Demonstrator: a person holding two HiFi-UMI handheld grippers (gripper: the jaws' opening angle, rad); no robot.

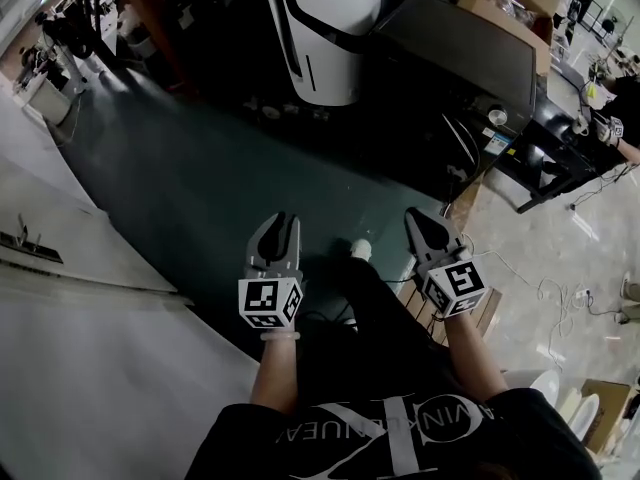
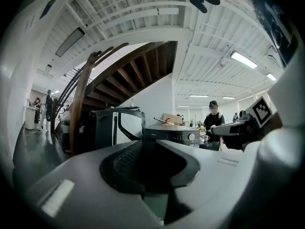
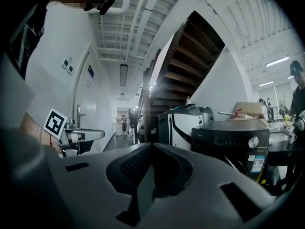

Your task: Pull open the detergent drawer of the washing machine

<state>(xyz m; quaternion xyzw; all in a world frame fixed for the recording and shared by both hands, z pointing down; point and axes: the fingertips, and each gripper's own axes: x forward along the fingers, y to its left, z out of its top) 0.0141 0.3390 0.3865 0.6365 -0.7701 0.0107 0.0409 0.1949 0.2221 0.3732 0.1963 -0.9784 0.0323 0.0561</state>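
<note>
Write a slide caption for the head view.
Left gripper slightly open, right gripper shut, both empty, not yet at the black washing machine.

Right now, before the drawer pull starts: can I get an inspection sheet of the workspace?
Surface: dark floor; no table in play.
Job's things: washing machine, black, ahead and to the right, untouched; its detergent drawer cannot be made out.
Clutter: cardboard box on top of the machine; white-and-black unit beside it.
Grippers: left gripper fingers slightly apart, empty; right gripper fingers together, empty.
Cables: loose cables on the pale floor at right.
Surroundings: staircase; person in a cap beyond the machine.
</note>
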